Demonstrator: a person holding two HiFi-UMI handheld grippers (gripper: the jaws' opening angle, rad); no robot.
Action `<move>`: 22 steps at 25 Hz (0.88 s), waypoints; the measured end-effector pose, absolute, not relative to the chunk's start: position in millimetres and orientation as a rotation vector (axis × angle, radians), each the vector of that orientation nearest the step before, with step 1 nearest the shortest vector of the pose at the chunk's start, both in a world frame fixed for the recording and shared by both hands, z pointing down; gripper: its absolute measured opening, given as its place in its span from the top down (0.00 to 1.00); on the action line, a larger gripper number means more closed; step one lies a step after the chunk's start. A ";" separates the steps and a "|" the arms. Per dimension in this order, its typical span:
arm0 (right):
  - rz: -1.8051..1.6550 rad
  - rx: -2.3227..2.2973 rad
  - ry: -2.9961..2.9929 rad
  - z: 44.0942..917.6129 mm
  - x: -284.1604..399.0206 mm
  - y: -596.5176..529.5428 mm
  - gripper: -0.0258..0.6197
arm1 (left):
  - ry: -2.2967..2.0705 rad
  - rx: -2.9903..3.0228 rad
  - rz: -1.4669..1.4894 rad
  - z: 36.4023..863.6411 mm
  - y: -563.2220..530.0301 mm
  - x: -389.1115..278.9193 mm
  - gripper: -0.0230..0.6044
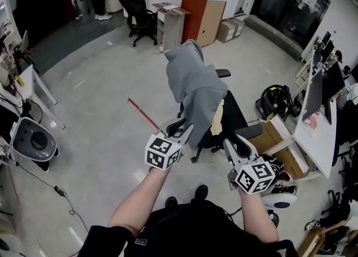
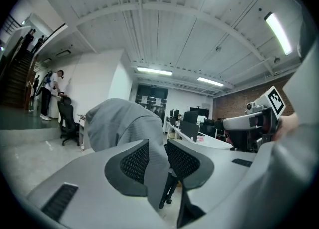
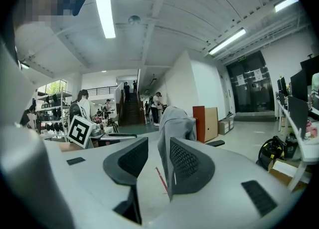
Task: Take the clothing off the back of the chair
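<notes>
Head view: a grey hooded garment (image 1: 193,82) hangs draped over the back of a black office chair (image 1: 235,117), hood uppermost. It looks soft, light and floppy, and the shoulder folds seem easiest to pinch. The left gripper (image 1: 182,127) and right gripper (image 1: 236,141) hover near the chair, both released and empty. Cloth hides the chair's back, and a pale item (image 1: 218,117) below the garment is unclear.

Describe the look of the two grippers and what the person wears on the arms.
The left gripper and the right gripper are light grey, each with two jaws lined with dark mesh pads. Each carries a white cube with black square markers. The sleeves are black.
</notes>
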State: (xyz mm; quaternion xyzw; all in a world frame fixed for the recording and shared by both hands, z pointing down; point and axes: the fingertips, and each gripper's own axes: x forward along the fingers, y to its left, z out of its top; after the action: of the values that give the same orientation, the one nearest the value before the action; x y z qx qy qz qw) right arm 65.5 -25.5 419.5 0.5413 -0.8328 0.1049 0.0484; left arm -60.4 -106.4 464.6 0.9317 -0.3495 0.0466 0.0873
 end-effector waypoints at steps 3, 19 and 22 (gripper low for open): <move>0.322 1.660 -2.527 424.2 72.2 -37.3 0.72 | -1.057 2.768 0.155 468.4 -126.0 -49.4 0.76; 0.369 1.516 -2.597 458.4 140.4 -197.7 0.65 | -1.223 2.750 0.314 470.5 -273.3 34.2 0.52; 0.396 1.488 -2.611 465.6 154.4 -226.1 0.65 | -1.264 2.741 0.338 472.5 -291.1 41.3 0.52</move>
State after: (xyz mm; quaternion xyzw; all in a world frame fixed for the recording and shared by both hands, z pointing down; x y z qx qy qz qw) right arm 154.4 -226.1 465.6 0.4902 -0.8601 0.1304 0.0552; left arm 41.3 -291.1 472.5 0.9012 -0.4157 0.1111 0.0522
